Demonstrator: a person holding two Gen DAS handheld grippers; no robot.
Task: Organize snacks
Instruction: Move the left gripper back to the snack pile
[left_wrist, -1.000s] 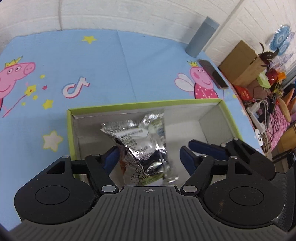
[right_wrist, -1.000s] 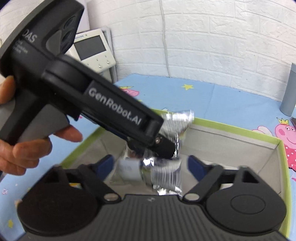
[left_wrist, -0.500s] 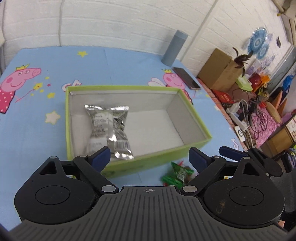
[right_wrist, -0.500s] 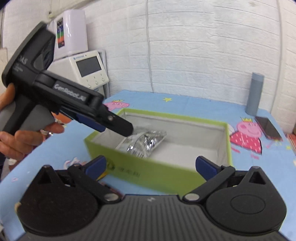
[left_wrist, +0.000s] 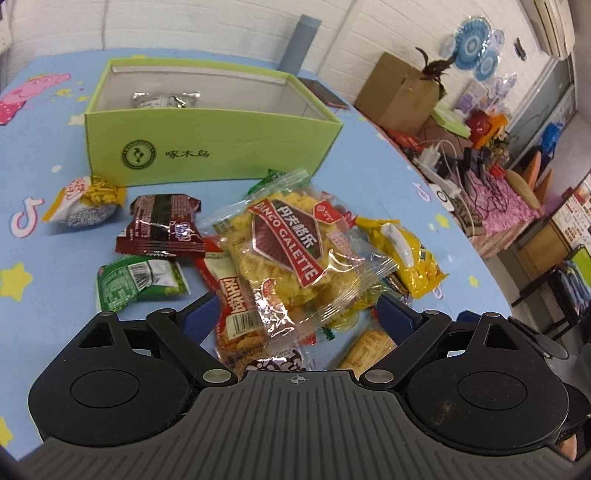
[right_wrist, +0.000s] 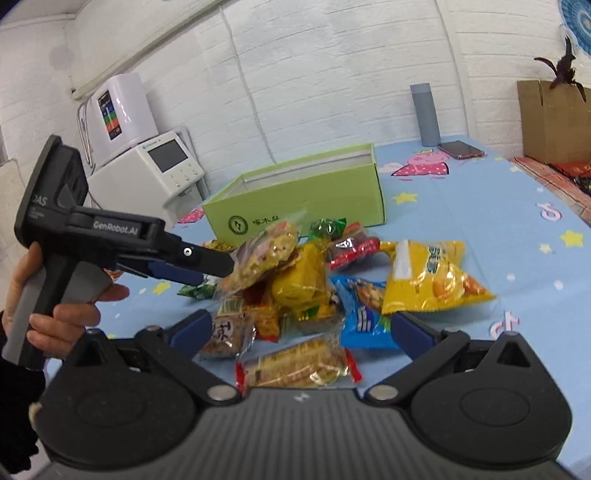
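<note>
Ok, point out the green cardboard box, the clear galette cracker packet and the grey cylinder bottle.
Green cardboard box (left_wrist: 207, 155): left wrist view, on its front wall beside the printed logo.
Clear galette cracker packet (left_wrist: 291, 243): left wrist view, on its red label.
Grey cylinder bottle (right_wrist: 424, 114): right wrist view, mid-body.

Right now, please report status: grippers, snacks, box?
Left gripper open over galette pack. Right gripper open, empty. One silver pack in green box; pile outside. Nothing blocking.
</note>
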